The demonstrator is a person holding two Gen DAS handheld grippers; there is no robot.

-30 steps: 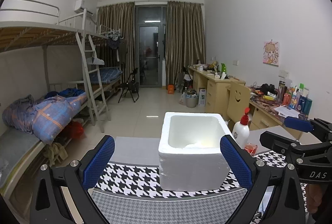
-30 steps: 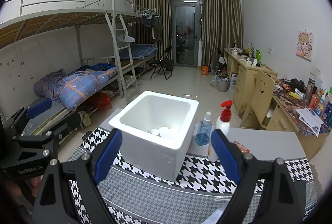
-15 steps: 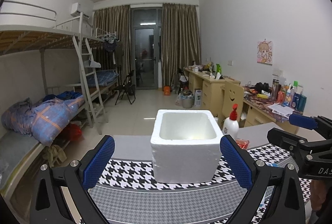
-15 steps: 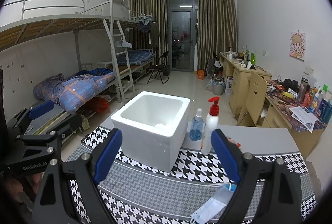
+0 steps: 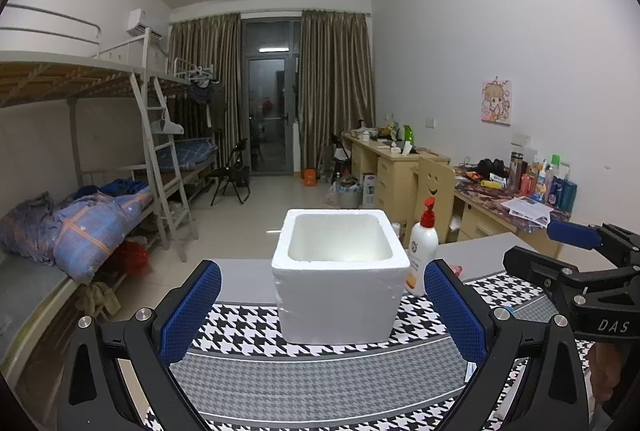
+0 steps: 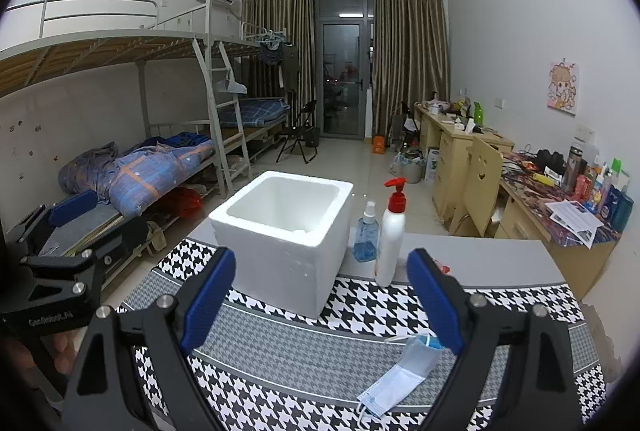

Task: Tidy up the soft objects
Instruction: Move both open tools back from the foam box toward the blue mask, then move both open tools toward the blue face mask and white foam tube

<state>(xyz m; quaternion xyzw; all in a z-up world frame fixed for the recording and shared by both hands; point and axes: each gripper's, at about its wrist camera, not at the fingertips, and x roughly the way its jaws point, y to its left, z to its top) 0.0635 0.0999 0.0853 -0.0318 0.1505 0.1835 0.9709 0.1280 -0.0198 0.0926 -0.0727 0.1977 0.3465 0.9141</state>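
White square foam box [image 6: 286,231] now sits smaller at frame centre as we back off, both grippers [image 5: 322,305] [image 6: 320,291] wide and empty, exposing the blue face mask [image 6: 404,375] at lower right for pickup.

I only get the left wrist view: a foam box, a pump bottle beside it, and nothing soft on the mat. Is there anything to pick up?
Observer: Yes. A blue face mask lies on the houndstooth mat, close to the right gripper.
Reviewer: Is that gripper holding it?
Observer: No. Its jaws stand open with nothing between them.
Reviewer: Anything hidden by the box?
Observer: A small blue spray bottle stands between the foam box and the pump bottle.
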